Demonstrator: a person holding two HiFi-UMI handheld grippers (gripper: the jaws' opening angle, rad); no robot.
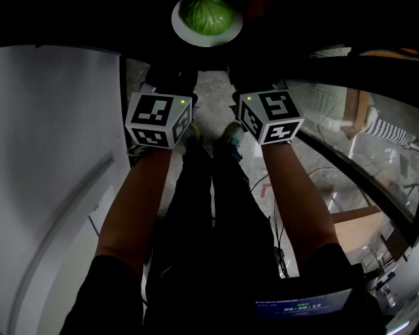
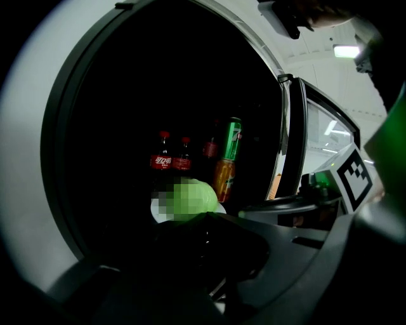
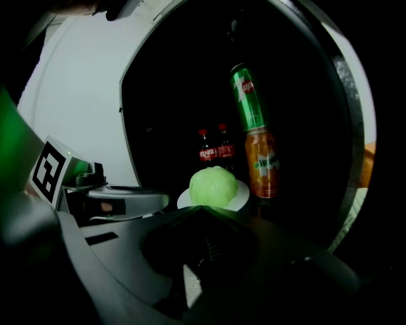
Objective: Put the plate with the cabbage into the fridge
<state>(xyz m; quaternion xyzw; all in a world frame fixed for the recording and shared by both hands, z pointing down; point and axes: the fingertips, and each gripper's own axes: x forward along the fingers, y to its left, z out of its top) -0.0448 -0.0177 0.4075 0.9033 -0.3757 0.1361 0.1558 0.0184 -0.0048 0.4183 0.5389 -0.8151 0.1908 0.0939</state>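
Plate (image 1: 178,29) and cabbage (image 1: 208,16) are pictured inside the dark fridge (image 2: 54,139), in front of two Coca-Cola bottles (image 3: 212,151) and just beside an orange Mirinda can (image 3: 261,168). A green 7up can (image 3: 247,98) is seen directly above the orange one. Whether the two are stacked cannot be told.

The left claw (image 2: 206,214) and the right claw (image 3: 203,207) are each shown clenched, with the jaws drawn together to a point at the plate's near rim. Whether the rim is nipped between them or only hidden behind the tips cannot be made out in the gloom. The glass door (image 1: 340,137) is held wide at the right.

Several mishaps are judged possible from here. If the rim is caught, the plate could be dragged back toward the opening as the claws are pulled away, and the round cabbage, which nothing restrains, could be rolled off. If the plate is pushed deeper instead, the bottles or the cans close by could be struck and toppled. The darkness makes contact hard to judge. A door swung shut too early could be blocked by a plate left near the front.
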